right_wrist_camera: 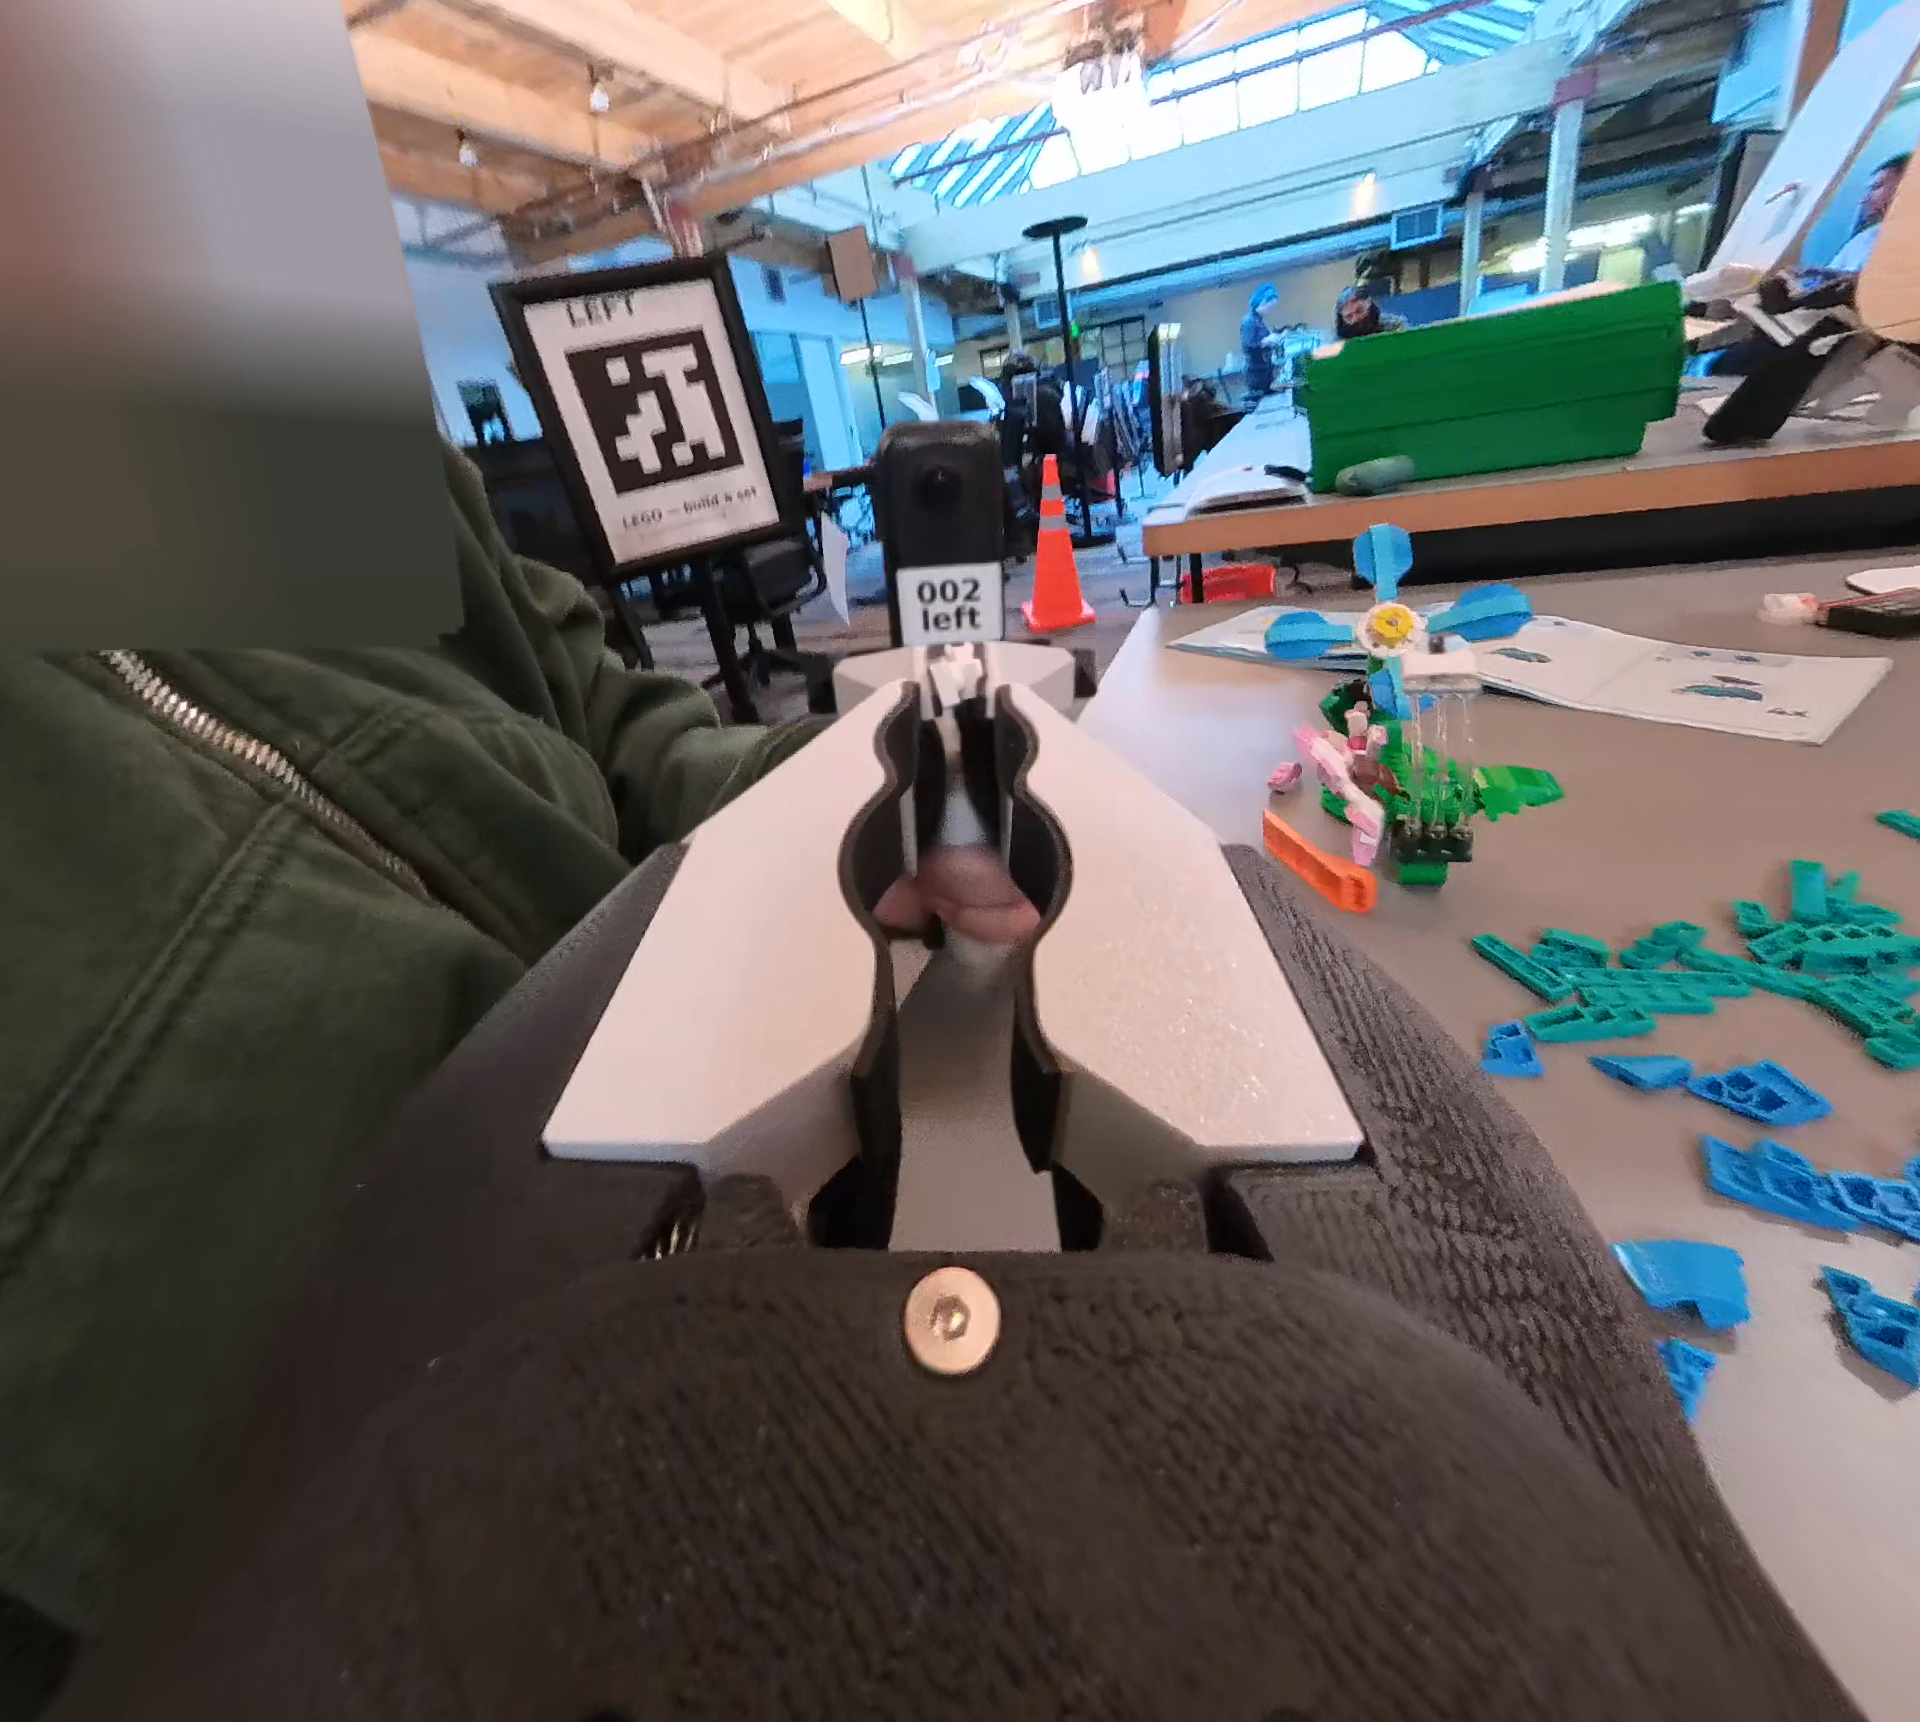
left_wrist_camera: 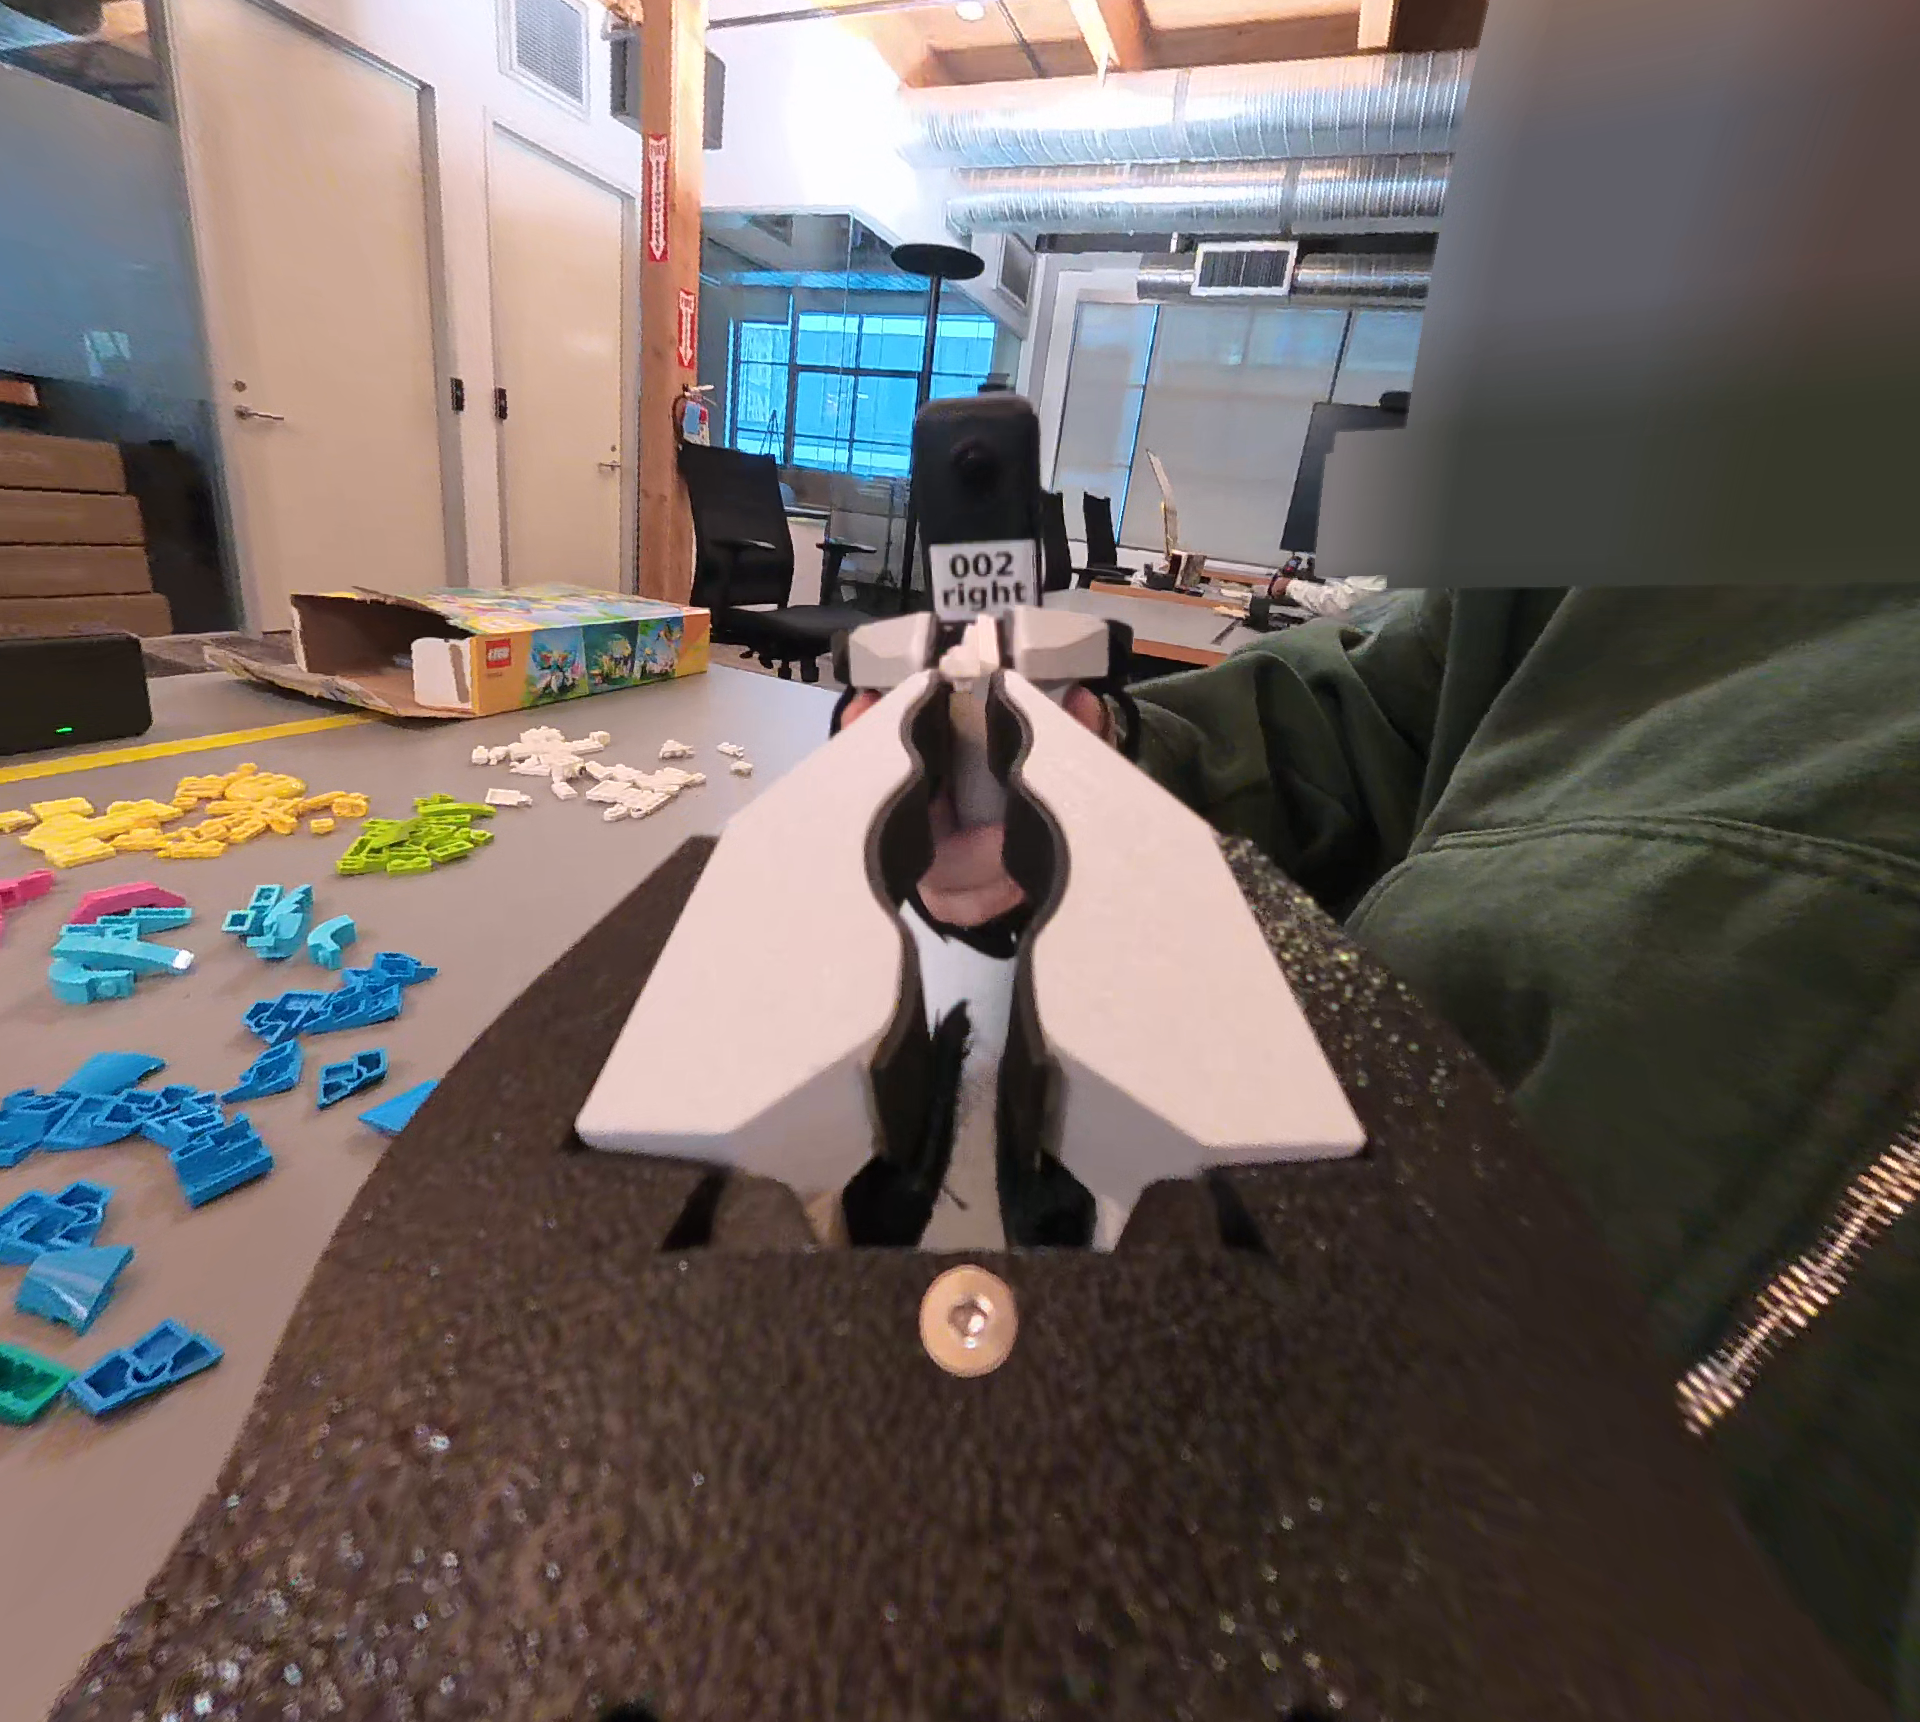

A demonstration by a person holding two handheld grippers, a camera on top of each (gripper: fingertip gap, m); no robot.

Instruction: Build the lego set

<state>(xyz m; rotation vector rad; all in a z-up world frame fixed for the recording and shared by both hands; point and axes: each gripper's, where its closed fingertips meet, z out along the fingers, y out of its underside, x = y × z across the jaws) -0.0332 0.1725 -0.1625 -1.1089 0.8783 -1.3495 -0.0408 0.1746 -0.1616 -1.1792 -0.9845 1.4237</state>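
Two hand-held grippers face each other tip to tip above the near edge of a grey tabletop [left_wrist_camera: 582, 851], in front of a person in a dark green zipped jacket [left_wrist_camera: 1621, 893].

In the left wrist view, the left gripper [left_wrist_camera: 968, 685] has its two white fingers [left_wrist_camera: 790, 934] drawn almost together, with only a narrow wavy slit between them. At the tips sits a small white piece [left_wrist_camera: 966, 656], pinched from the far side by the right gripper [left_wrist_camera: 971, 633]; blur hides exactly which fingers touch it. The piece is small and whitish, and its long axis cannot be told.

In the right wrist view, the right gripper [right_wrist_camera: 951, 685] shows the same nearly closed fingers [right_wrist_camera: 1153, 945], meeting the left gripper [right_wrist_camera: 951, 664] at the same white piece [right_wrist_camera: 951, 670].

The part-built model [right_wrist_camera: 1397, 737] stands upright on the tabletop to the right of the grippers: a green base, pink parts low down, and a vertical stem carrying blue petals round a yellow centre. An orange tool [right_wrist_camera: 1317, 860] lies just beside its base, and an open booklet [right_wrist_camera: 1621, 675] lies behind it.

Loose bricks lie sorted by colour: teal [right_wrist_camera: 1704, 976] and blue [right_wrist_camera: 1797, 1184] near the model; yellow [left_wrist_camera: 187, 815], lime [left_wrist_camera: 416, 841], white [left_wrist_camera: 592, 763] and blue [left_wrist_camera: 135, 1122] on the other side. A torn-open box [left_wrist_camera: 520, 638] lies on its side at the far edge.
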